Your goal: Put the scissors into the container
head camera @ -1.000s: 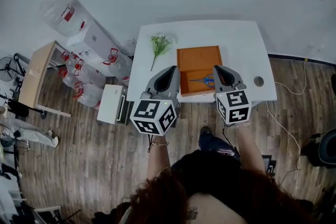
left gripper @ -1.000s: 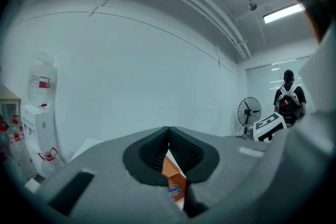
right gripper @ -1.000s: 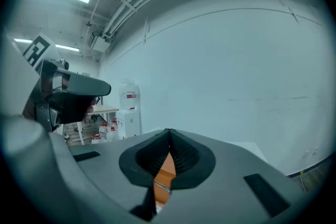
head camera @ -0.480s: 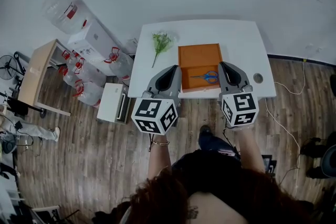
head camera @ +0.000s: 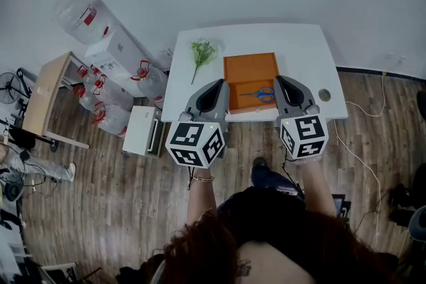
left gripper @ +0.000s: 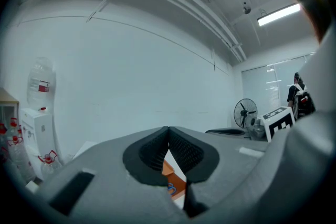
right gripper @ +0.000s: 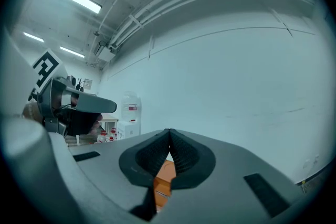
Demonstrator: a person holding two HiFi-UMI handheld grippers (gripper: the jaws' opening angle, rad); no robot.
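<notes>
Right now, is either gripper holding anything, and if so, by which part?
Nothing is held: left gripper and right gripper both have jaws together, empty. The scissors lie in the container.

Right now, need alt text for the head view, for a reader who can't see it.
Blue-handled scissors lie inside an open orange container on a white table, seen from above. The left gripper and right gripper flank the container's near end, both shut and empty. A green sprig lies left of the container.

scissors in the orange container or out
In: the head view shows the scissors lying inside the orange container, near its right wall.
</notes>
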